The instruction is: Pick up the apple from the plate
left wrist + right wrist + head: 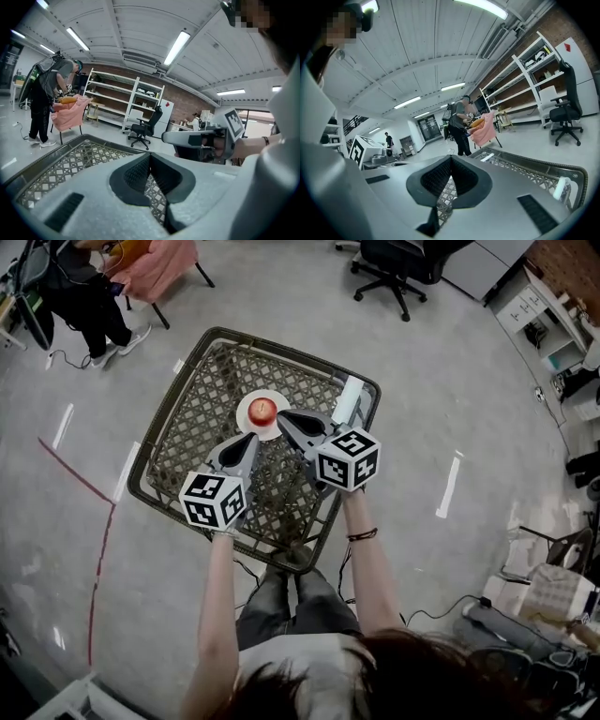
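1. While both grippers hang over the lattice-topped table (202, 418), the apple (262, 410) sits on a small white plate (244, 418) in the table's far half, roughly midway between its sides.
2. The left gripper (248, 441) is clenched on nothing. Its own view shows the two dark pads pressed together, with only the table's weave visible beneath them. In the head view its tip lies just beside the plate's near edge.
3. The right gripper (284, 416) is also closed tight and empty in its own view. In the head view its tip overlaps the plate's right edge, right next to the apple. Whether it touches either one cannot be told.
4. Neither gripper view shows the apple, as both cameras look out across the table and the room beyond.
5. The apple is red, round and glossy, so it is probably firm and fairly weighty for its size. Its smooth skin could slip, and a hard squeeze might bruise it.
6. The best hold is likely across the widest girth, with the pads on opposite sides at or just below the middle. Closing jaws would then seat it and not push it out. The jaws must spread well apart first.
7. The plate looks light and may slide on the weave if nudged.
8. A white tube (349, 397) stands at the table's right rim, well apart from the plate.
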A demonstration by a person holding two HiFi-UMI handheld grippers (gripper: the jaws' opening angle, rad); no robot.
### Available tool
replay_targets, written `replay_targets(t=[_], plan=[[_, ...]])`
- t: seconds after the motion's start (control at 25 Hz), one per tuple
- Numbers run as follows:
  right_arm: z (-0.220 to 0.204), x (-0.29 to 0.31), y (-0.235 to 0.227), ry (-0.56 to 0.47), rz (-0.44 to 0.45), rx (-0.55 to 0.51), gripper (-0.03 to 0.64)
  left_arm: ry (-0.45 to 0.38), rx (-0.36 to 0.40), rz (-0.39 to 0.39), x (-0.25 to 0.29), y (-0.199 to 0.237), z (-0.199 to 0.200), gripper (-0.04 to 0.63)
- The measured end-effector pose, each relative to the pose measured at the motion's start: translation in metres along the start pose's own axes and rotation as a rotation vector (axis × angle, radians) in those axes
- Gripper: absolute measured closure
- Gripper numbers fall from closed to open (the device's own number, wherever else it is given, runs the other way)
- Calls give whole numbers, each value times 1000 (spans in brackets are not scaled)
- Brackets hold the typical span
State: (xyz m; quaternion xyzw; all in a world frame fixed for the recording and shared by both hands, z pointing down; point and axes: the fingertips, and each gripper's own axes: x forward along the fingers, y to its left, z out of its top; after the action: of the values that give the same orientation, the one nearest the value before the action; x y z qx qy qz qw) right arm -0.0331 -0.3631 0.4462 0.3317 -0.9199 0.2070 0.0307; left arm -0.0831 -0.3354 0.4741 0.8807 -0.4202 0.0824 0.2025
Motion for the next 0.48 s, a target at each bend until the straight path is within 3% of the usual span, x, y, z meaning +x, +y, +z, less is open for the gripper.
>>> replay_targets(t=[0.48], plan=[[-28,19,-14,10,5,-15,607,41,-31,24,14,22,-36,584]])
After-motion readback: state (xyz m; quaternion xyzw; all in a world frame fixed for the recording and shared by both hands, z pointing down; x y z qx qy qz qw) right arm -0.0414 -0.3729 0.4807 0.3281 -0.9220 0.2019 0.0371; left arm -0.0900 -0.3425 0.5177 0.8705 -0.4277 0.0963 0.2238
